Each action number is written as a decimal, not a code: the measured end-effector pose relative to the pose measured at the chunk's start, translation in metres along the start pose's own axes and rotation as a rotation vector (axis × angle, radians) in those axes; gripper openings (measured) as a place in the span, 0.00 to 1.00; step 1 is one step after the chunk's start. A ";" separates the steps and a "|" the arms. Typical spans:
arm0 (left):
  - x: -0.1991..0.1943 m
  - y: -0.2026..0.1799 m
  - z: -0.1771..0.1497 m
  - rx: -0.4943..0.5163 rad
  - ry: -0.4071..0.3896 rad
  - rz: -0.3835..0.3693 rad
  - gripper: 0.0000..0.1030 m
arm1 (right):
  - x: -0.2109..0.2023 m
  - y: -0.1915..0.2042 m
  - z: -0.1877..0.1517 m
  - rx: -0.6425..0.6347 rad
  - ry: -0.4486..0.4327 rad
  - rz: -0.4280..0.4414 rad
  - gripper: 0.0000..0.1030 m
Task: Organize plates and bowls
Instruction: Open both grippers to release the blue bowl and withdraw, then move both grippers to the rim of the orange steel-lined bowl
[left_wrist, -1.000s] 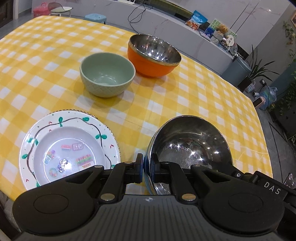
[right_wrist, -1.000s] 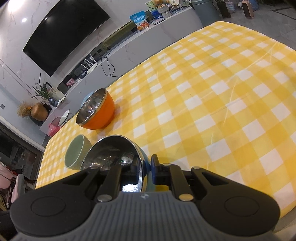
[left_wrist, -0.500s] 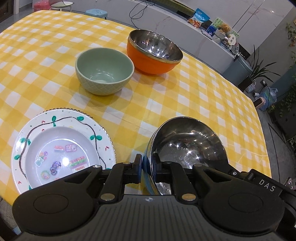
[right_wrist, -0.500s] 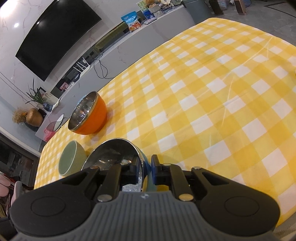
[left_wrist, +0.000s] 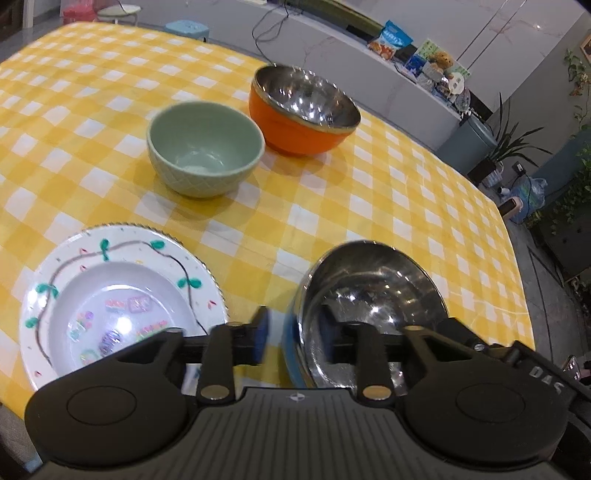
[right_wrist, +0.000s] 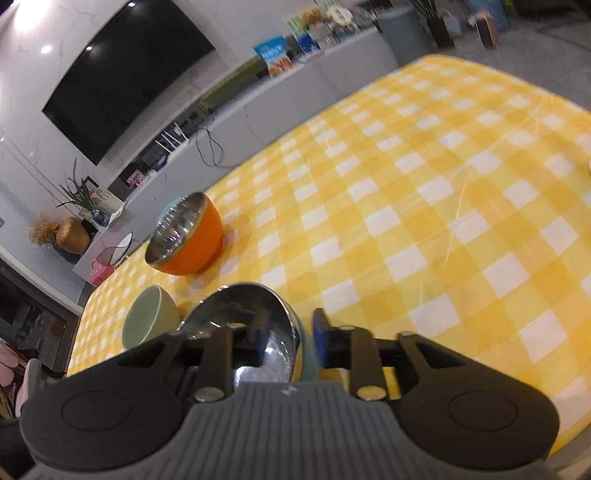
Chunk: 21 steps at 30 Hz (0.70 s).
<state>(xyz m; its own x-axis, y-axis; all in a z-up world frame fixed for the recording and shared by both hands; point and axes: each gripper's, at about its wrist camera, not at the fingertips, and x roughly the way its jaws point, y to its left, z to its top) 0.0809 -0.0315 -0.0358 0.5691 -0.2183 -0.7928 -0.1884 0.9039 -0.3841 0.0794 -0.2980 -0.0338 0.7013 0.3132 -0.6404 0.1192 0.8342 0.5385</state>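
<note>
Both sets of jaws were opening about the rim of the steel bowl, one gripper at each side. At far left, near the table edge, lay the patterned plate. Beyond it stood the green bowl, with the orange bowl close on its right. The steel bowl sat nearest, on the checked cloth. The left gripper straddled its near rim, pads standing clear of the wall on either side. The right gripper likewise straddled the opposite rim, parted and gripping nothing. In my judgement the steel bowl is light, rigid and slippery; its thin rim is the proper hold. The plate looks breakable.
</note>
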 end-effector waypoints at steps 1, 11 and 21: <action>-0.002 0.000 0.000 0.008 -0.011 0.004 0.40 | -0.002 0.002 0.000 -0.013 -0.012 0.002 0.29; -0.028 0.003 0.019 0.084 -0.092 -0.013 0.46 | -0.011 0.022 -0.001 -0.136 -0.093 -0.023 0.36; -0.034 0.005 0.063 0.130 -0.127 -0.073 0.46 | 0.006 0.049 0.023 -0.167 -0.080 0.007 0.43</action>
<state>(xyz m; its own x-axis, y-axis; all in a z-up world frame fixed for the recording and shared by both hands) 0.1112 0.0039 0.0193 0.6756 -0.2442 -0.6957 -0.0424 0.9291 -0.3673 0.1057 -0.2650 0.0011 0.7560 0.2874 -0.5881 0.0006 0.8981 0.4398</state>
